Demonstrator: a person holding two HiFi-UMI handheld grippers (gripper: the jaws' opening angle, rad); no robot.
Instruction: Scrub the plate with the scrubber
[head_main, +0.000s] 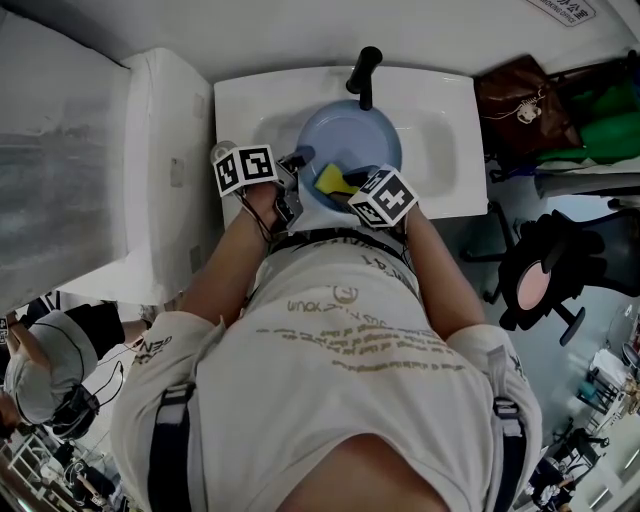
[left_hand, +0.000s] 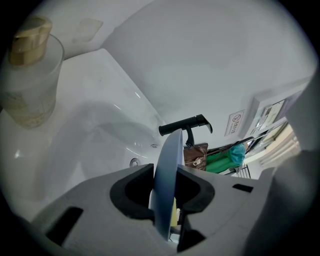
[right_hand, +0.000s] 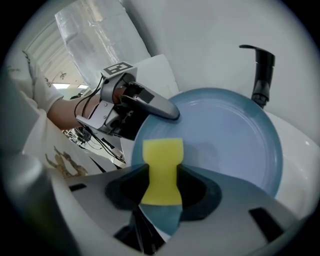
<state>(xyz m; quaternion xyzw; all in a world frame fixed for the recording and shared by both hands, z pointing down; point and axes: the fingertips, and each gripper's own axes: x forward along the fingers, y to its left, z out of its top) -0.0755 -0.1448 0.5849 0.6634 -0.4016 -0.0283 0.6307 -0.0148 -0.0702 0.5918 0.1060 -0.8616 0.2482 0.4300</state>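
A pale blue plate (head_main: 348, 143) is held tilted over the white sink (head_main: 448, 120). My left gripper (head_main: 296, 178) is shut on the plate's left rim; in the left gripper view the plate (left_hand: 167, 185) stands edge-on between the jaws. My right gripper (head_main: 352, 192) is shut on a yellow scrubber (head_main: 334, 180), squeezed narrow between the jaws. In the right gripper view the scrubber (right_hand: 162, 167) lies against the plate's (right_hand: 225, 135) lower left face, just below the left gripper (right_hand: 150, 102).
A black tap (head_main: 364, 72) stands behind the plate. A clear soap bottle (left_hand: 30, 75) with a tan cap sits on the sink's left rim. A white appliance (head_main: 120, 160) is to the left, bags (head_main: 530, 105) and a chair (head_main: 550, 275) to the right.
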